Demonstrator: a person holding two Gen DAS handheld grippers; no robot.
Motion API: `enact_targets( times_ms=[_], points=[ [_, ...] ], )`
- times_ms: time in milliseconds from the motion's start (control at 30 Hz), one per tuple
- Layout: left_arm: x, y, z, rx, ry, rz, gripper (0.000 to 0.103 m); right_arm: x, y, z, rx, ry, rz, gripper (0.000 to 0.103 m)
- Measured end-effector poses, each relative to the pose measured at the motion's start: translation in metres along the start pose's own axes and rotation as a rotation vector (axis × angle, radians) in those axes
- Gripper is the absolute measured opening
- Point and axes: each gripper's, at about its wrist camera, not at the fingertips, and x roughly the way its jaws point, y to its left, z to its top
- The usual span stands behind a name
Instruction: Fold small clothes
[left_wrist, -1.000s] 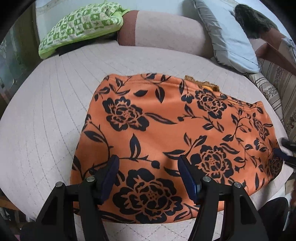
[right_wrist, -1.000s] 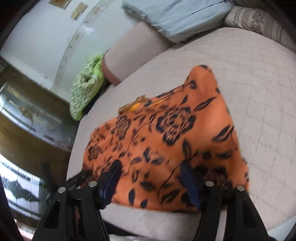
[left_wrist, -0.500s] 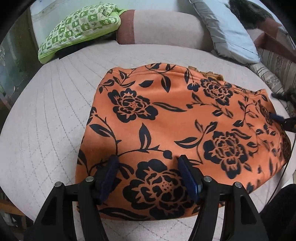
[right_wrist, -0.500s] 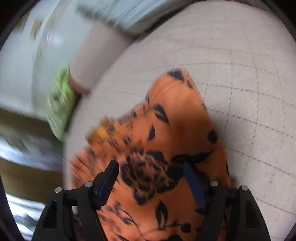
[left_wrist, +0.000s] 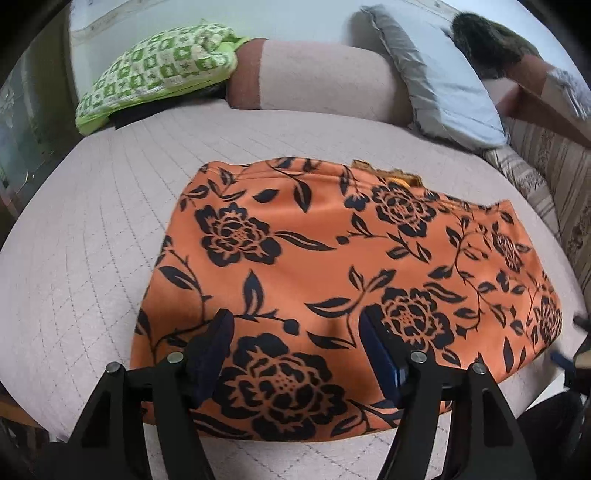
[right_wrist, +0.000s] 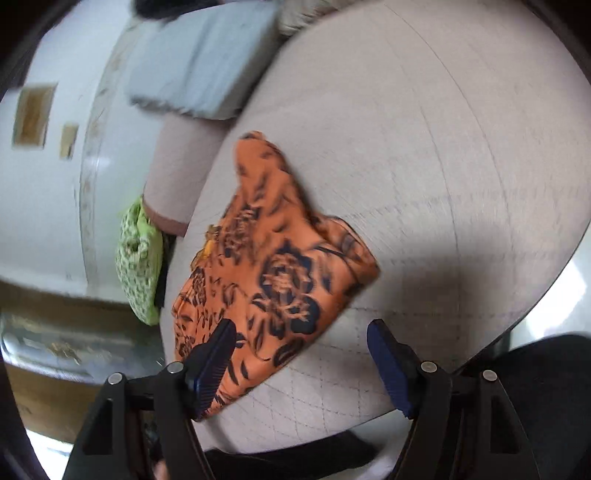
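Left wrist view is looking down over the orange floral garment, which is lying pretty flat on the quilted pinkish bed cover, reaching close to the near edge. The left gripper is hovering over the near part of the cloth with its jaws spread wide, one blue pad on each side of a big black flower, and nothing is getting pinched as far as I can see. Its jaws have just been opening a touch, with only the flat cloth lying under the gap between them.

At the head end a green patterned pillow is sitting on the left, a pinkish bolster is lying in the middle, and a pale blue pillow is leaning at the right.

Right wrist view is blurry and tilted. The right gripper is also standing wide apart and gripping nothing. Its left pad is showing in front of the garment's near edge, while the right pad is sitting over bare bed cover. From this side the cloth is looking bunched, with one corner poking up toward the bolster. The green pillow is peeking out at the left.
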Motion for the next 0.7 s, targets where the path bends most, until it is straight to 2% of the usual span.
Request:
enact_targets(
  times_ms=[100,167,233,333,433,500,600,633,667,700],
  points=[
    [-0.003,-0.004,0.000,0.012,-0.013,0.008,0.071,0.016,0.005,0.007,-0.010,-0.020,0.084,0.076],
    [-0.006,-0.004,0.000,0.008,-0.025,0.017,0.071,0.023,0.001,0.013,0.022,-0.024,0.051,0.077],
    [-0.007,-0.005,0.001,0.000,-0.033,0.005,0.071,0.038,-0.001,0.013,0.090,-0.026,0.075,0.077],
    [-0.004,-0.019,0.006,0.014,-0.033,-0.030,0.071,0.032,0.005,0.015,0.068,-0.070,0.074,0.075],
    [0.003,-0.047,0.019,0.063,-0.049,-0.039,0.071,0.035,0.013,0.015,0.033,-0.089,0.038,0.063],
    [0.009,-0.063,0.035,0.060,-0.049,-0.064,0.071,0.036,0.015,0.016,0.004,-0.085,0.007,0.063],
    [0.023,-0.078,0.051,0.043,-0.031,-0.096,0.071,0.040,0.014,0.014,0.019,-0.070,0.009,0.065],
    [0.033,-0.083,0.052,0.059,-0.018,-0.088,0.073,0.037,0.012,0.014,0.026,-0.074,0.011,0.066],
    [0.049,-0.089,0.049,0.090,0.025,-0.032,0.074,0.039,0.011,0.015,0.030,-0.075,0.021,0.070],
    [0.069,-0.092,0.045,0.117,0.102,0.042,0.075,0.039,0.011,0.015,0.027,-0.072,0.025,0.072]
  ],
)
